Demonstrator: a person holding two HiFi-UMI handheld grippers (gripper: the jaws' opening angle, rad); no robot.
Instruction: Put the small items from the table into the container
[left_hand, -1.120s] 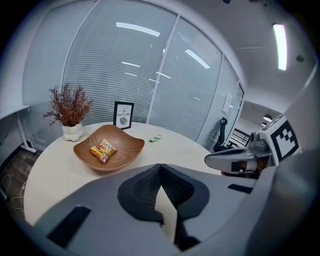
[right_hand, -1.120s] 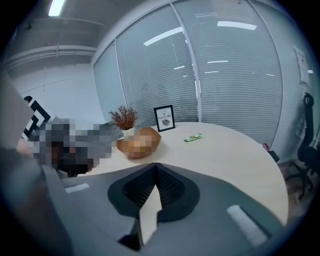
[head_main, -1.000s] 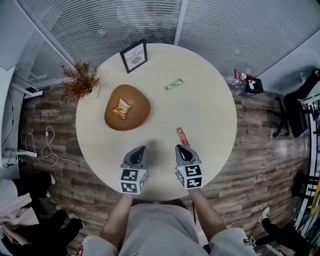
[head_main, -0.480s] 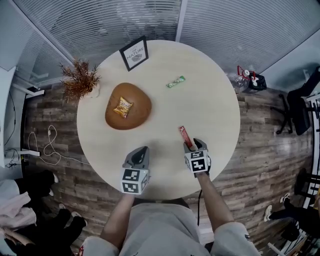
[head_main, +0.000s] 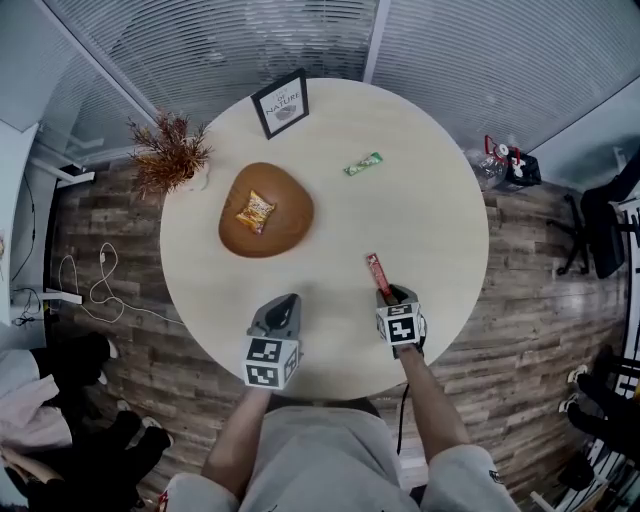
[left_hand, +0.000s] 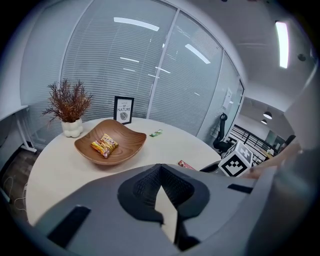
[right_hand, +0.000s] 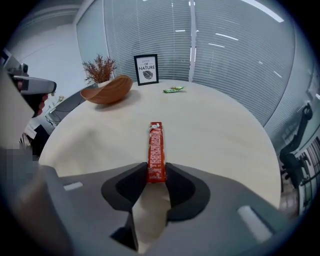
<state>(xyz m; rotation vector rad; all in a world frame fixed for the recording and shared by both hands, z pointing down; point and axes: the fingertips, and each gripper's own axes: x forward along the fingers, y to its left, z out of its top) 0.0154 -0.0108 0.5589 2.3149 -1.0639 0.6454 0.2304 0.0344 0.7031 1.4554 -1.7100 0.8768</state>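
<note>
**R gripper on red bar, bowl drop comes next**

Step in hand (my read): pickup of the long red foil-wrapped snack bar (right_hand: 156, 145). It lies flat on the round pale table (head_main: 430, 215) at ~5 o'clock from table ctr. The right gripper (right_hand: 156, 173) has its jaws set against both long edges of the bar's near end, which reads as pinched. The bar's far end rests on the table.

Left gripper (left_hand: 160, 169): jaws pressed together, nothing between them, hovering at ~7 o'clock near the table edge.

Container = shallow brown wooden bowl (head_main: 292, 222) at ~10 o'clock, w/ a yellow-orange snack packet (head_main: 257, 210) inside. A small green wrapped candy (head_main: 363, 163) lies on the table at ~1 o'clock, well apart from the bowl.

Next move calls for:
- Lift w/o the bar pivoting. The grip is at one end only, so I'd expect droop or swing.
- Carry toward 10 o'clock, clear the bowl rim, release over the middle.
- The green candy would be left for a later trip.

In the way:
- The 5→10 path runs over bare table.
- The left gripper sits near that line, so mind it on the carry.
- The black-framed print (head_main: 281, 103) at 11 and the dried reddish plant in a white vase (head_main: 170, 155) at the 10 o'clock edge are both beyond the bowl. They matter only on overshoot.
</note>
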